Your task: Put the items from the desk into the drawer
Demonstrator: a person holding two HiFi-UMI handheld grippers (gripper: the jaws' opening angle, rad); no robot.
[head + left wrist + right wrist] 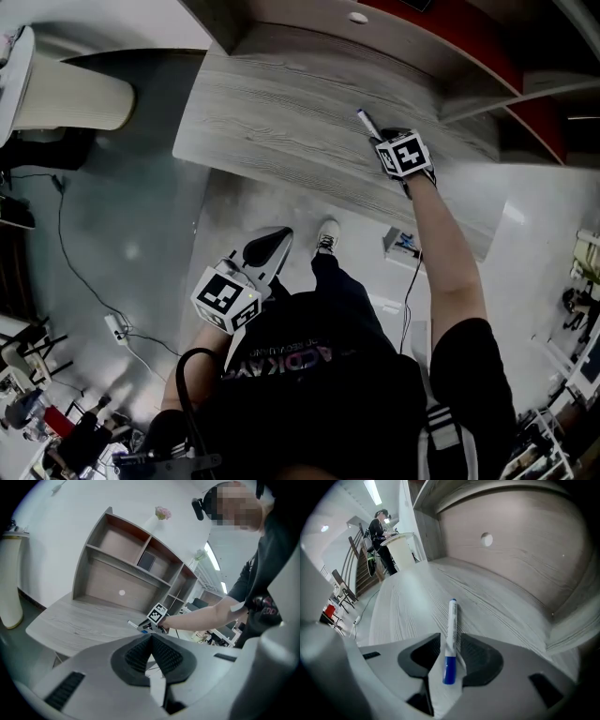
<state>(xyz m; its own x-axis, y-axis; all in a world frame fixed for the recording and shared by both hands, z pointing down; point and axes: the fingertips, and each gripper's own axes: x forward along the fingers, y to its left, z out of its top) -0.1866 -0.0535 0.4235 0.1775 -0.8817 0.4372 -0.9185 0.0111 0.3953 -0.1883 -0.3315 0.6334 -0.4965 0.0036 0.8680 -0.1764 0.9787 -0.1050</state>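
Note:
A white marker with a blue cap [451, 639] lies lengthwise between the jaws of my right gripper [450, 644], which is shut on it. Its white end sticks out forward over the grey wooden desk [405, 602]. In the head view my right gripper [382, 134] is low over the desk [281, 103] near its right part, with the marker [367, 123] poking out toward the shelf. My left gripper [269, 246] hangs off the desk by my body, shut and empty [151, 638]. No drawer shows in any view.
A wooden shelf unit [131, 569] stands along the desk's back. A white cylinder [66, 94] stands on the floor to the left. A cable [70, 262] and power strip [115, 328] lie on the floor, and a small box [403, 244] sits below the desk edge.

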